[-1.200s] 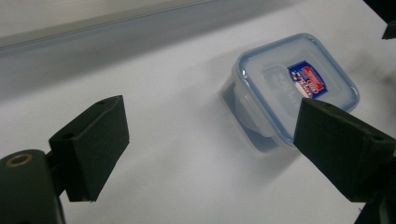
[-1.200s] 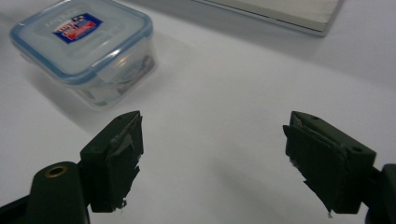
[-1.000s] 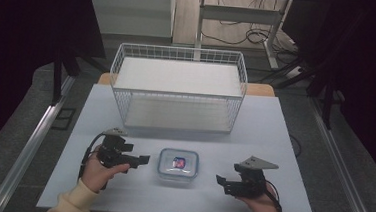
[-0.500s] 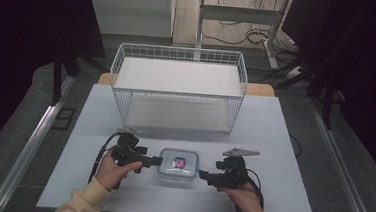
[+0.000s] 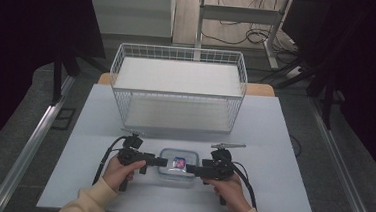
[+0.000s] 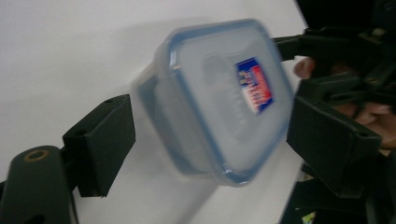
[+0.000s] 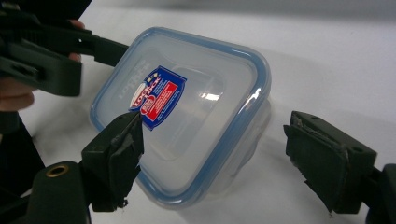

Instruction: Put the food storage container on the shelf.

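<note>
At lower centre of the high view, the lidded container (image 5: 178, 165) sits on the table (image 5: 283, 143), flanked by left gripper (image 5: 159, 161) and right gripper (image 5: 193, 170), jaws wide, gripping nothing. A wire basket (image 5: 177, 87) stands behind, well apart.

black two-jaw claws (image 5: 162, 161) (image 5: 191, 171), black trailing cables, grey top plates, pale yellow sleeves (image 5: 89, 204).
</note>
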A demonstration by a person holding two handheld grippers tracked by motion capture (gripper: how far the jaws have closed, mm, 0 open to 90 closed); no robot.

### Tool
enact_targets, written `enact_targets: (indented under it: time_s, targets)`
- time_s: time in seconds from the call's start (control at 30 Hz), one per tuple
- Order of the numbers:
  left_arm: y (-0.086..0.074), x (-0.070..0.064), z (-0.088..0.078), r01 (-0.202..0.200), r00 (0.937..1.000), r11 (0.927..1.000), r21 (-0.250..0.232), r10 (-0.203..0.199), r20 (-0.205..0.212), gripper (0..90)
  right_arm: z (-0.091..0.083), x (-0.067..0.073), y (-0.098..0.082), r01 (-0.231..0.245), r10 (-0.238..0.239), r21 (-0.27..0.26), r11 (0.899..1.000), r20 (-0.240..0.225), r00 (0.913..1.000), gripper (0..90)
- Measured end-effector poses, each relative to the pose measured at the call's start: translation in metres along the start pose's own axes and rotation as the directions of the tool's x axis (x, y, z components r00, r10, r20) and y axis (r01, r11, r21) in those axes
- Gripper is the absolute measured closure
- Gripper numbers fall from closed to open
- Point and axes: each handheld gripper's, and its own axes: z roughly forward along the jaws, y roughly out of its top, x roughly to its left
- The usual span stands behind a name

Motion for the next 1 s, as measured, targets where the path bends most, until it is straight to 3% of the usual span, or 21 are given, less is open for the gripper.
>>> enact_targets:
  time_s: [0.07,0.27,0.37,0.53,0.67,0.83,1.0]
  targets:
    - [0.0,0.002,0.001,0.018,0.9993,0.9998,0.002,-0.018,0.034,15.7,0.003,-0.001,0.0,-0.015,0.015,0.005,1.0,-0.01,0.9998,19.6]
    - [-0.003,0.001,0.009,0.026,0.9982,0.9992,0.028,-0.028,0.053,18.6,0.013,-0.003,0.0,-0.042,0.043,0.025,0.999,-0.046,0.998,19.2]
    - [-0.006,0.008,0.012,0.08,0.9886,0.9964,0.026,-0.083,0.126,22.3,0.014,-0.003,-0.001,-0.059,0.061,0.033,0.998,-0.057,0.9965,19.4]
    - [-0.007,0.01,0.011,0.075,0.9895,0.9968,0.025,-0.078,0.121,29.9,0.015,-0.002,-0.003,-0.068,0.07,0.041,0.997,-0.06,0.9958,21.4]
    - [-0.008,0.008,0.011,0.058,0.9946,0.998,0.025,-0.06,0.085,37.2,0.013,-0.006,-0.003,-0.114,0.117,0.037,0.993,-0.076,0.9902,26.7]
    - [-0.009,0.009,0.01,0.062,0.9941,0.9977,0.026,-0.065,0.088,38.2,0.009,-0.011,-0.005,-0.168,0.171,0.034,0.985,-0.111,0.9789,34.3]
    - [-0.011,0.01,0.008,0.087,0.9912,0.9962,0.004,-0.087,0.1,41.0,0.005,-0.015,-0.005,-0.185,0.187,0.026,0.982,-0.129,0.9739,40.9]
